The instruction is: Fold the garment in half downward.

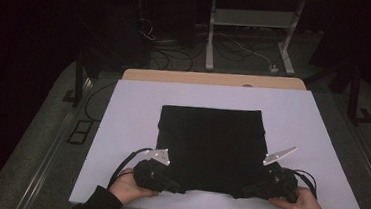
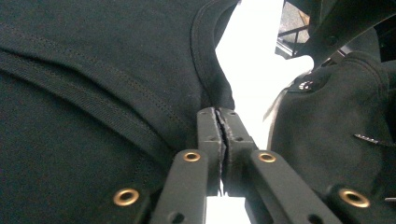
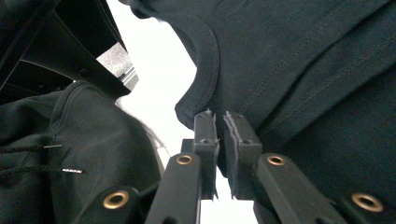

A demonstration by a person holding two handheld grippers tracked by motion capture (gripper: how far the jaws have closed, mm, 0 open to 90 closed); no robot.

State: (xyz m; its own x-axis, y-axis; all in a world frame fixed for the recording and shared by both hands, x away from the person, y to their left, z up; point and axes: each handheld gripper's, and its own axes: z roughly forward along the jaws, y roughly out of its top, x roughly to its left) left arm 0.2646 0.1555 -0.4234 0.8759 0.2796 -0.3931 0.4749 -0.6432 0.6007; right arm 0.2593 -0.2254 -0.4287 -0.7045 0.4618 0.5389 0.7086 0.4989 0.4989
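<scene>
A black shirt [image 1: 210, 149] lies folded flat in the middle of the white surface [image 1: 121, 129]. Both hands rest at the near edge of the surface, one at each near corner of the shirt, with the palms under the claws and the forearms coming in low. The left claw [image 2: 218, 116] points at the near left corner of the shirt; its jaws are almost pressed together, with the tips at the hem. The right claw [image 3: 219, 119] points at the near right corner; a narrow gap shows between its jaws, and the hem lies just at the tips.
</scene>
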